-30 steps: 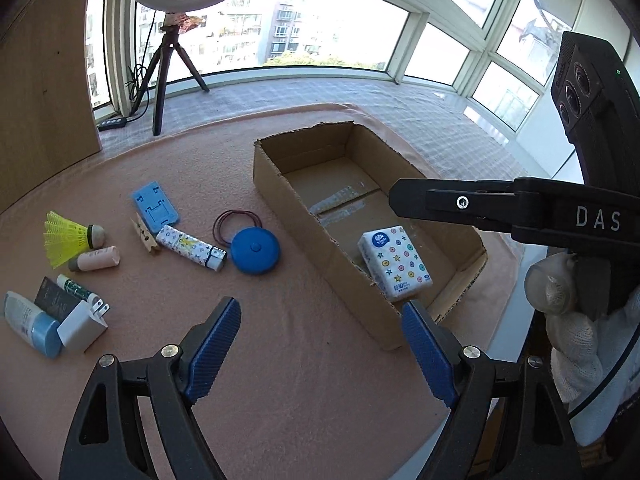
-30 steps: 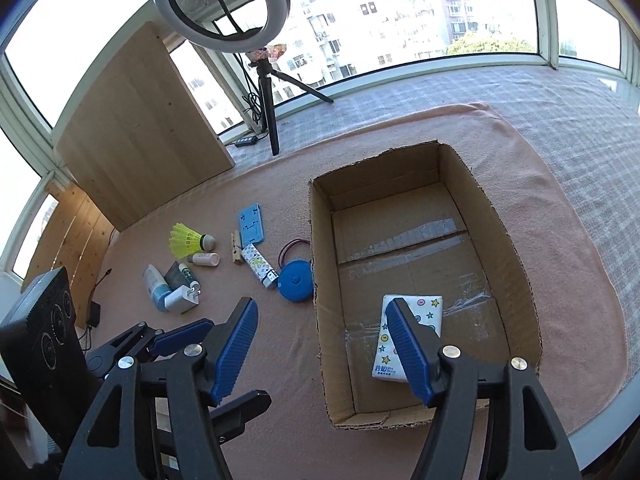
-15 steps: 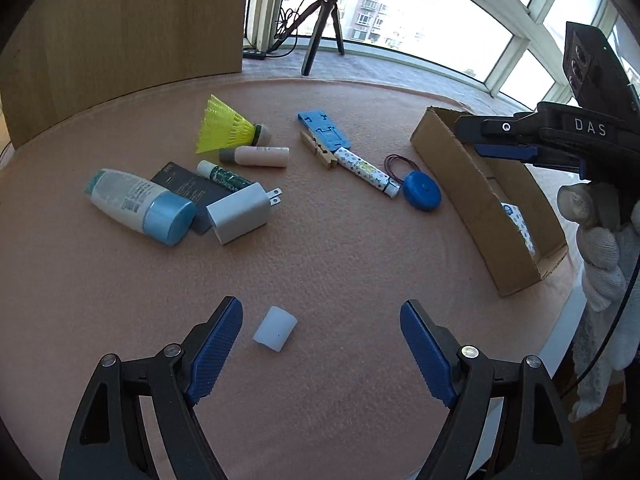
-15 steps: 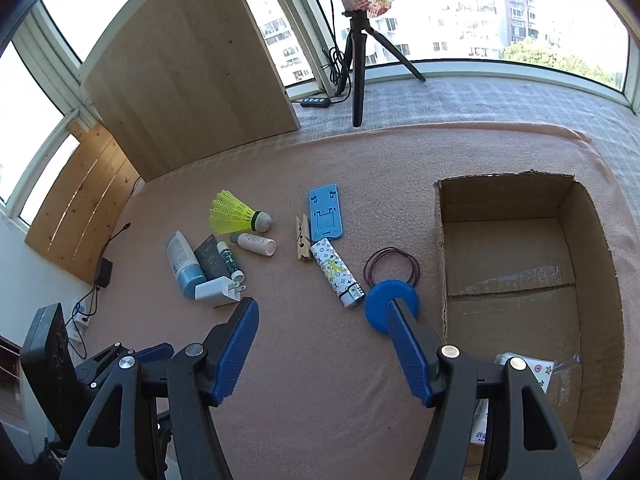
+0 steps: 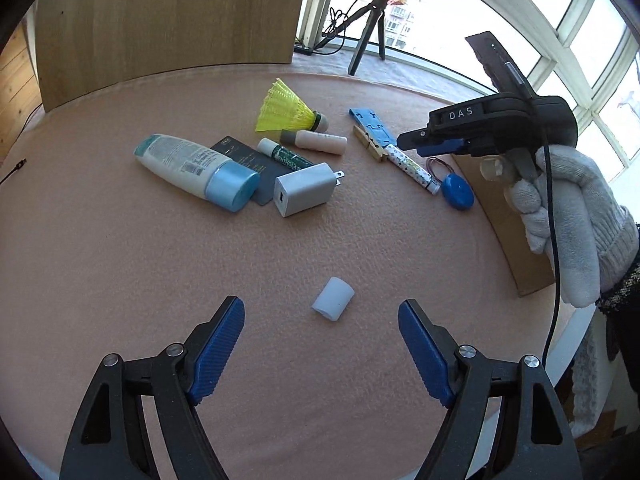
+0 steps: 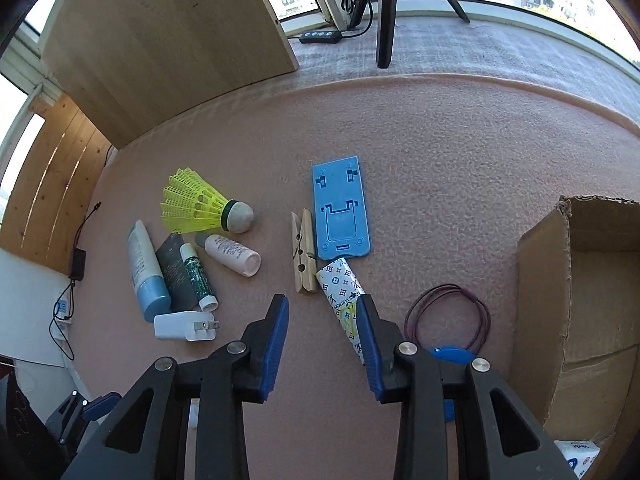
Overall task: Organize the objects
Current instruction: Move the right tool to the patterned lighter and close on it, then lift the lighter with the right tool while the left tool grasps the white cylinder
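Observation:
My left gripper (image 5: 320,334) is open and empty, just short of a small white cylinder (image 5: 333,299) lying on the pink mat. My right gripper (image 6: 322,330) is open and low over the mat; its right finger (image 6: 370,344) is at the patterned white tube (image 6: 344,300). The right gripper also shows in the left wrist view (image 5: 436,146), held by a gloved hand. A wooden clothespin (image 6: 303,256), a blue phone stand (image 6: 341,208) and a blue round case (image 6: 452,354) lie nearby. The cardboard box (image 6: 540,300) stands at the right.
To the left lie a yellow shuttlecock (image 6: 200,204), a small pink bottle (image 6: 234,256), a green tube (image 6: 196,276), a blue-capped bottle (image 6: 146,272), a dark card (image 6: 172,268) and a white charger (image 6: 184,326). A purple band (image 6: 448,314) lies by the box. A tissue pack (image 6: 580,456) is inside it.
Both grippers swung left, away from the box, and came down toward the mat. The left one closed in on the white cylinder; the right one closed in on the patterned tube and narrowed its opening.

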The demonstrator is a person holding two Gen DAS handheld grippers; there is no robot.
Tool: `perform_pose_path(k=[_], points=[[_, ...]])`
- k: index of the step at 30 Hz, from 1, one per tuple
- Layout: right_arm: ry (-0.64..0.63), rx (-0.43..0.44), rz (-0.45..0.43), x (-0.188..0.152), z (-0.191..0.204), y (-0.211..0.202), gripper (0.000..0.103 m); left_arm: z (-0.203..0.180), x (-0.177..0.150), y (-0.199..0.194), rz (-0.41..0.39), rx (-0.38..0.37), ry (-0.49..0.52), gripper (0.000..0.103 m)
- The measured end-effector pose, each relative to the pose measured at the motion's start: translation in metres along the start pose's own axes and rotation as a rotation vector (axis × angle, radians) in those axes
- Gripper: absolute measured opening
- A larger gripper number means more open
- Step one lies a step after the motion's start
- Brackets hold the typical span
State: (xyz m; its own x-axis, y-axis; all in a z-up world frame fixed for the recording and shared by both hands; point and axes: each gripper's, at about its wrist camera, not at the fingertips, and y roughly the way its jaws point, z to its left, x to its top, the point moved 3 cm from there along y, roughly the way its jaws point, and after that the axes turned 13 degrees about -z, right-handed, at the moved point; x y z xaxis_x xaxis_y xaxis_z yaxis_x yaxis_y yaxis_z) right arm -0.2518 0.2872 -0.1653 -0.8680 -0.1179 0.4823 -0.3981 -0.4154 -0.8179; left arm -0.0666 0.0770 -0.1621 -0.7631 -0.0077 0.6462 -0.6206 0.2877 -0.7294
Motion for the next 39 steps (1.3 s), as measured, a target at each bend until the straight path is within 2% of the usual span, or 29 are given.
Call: perform_pose_path(k=[4, 9, 13, 15, 19, 26, 32, 38, 39], points=[[-0.02, -0.053, 0.005, 0.003, -0.004, 0.015, 0.031, 0.007, -0.001, -0.002, -0.001, 0.009, -0.015, 0.082], [-0.032, -0.055, 0.031, -0.002, -0.004, 0.024, 0.031, 0.014, -0.002, -0.003, 0.005, 0.016, -0.028, 0.082], [-0.026, -0.062, 0.031, -0.007, -0.005, 0.023, 0.023, 0.014, -0.001, 0.001, 0.013, 0.006, -0.026, 0.082], [-0.022, -0.055, 0.038, -0.011, -0.005, 0.022, 0.023, 0.012, 0.0, 0.005, 0.019, 0.0, -0.023, 0.082], [-0.032, -0.06, 0.03, -0.02, -0.002, 0.018, 0.022, 0.005, -0.002, 0.016, 0.038, -0.017, -0.005, 0.077], [-0.007, -0.043, 0.021, -0.052, 0.002, 0.001, 0.022, -0.011, -0.009, 0.037, 0.079, -0.037, 0.07, 0.074], [0.001, -0.036, 0.005, -0.082, 0.004, -0.017, 0.022, -0.014, -0.014, 0.063, 0.126, -0.028, 0.104, 0.059], [-0.031, -0.046, -0.005, -0.097, 0.009, -0.027, 0.026, -0.022, -0.013, 0.071, 0.115, -0.02, 0.148, 0.051], [-0.038, -0.052, -0.007, -0.099, 0.01, -0.027, 0.026, -0.024, -0.013, 0.071, 0.114, -0.015, 0.158, 0.047]])
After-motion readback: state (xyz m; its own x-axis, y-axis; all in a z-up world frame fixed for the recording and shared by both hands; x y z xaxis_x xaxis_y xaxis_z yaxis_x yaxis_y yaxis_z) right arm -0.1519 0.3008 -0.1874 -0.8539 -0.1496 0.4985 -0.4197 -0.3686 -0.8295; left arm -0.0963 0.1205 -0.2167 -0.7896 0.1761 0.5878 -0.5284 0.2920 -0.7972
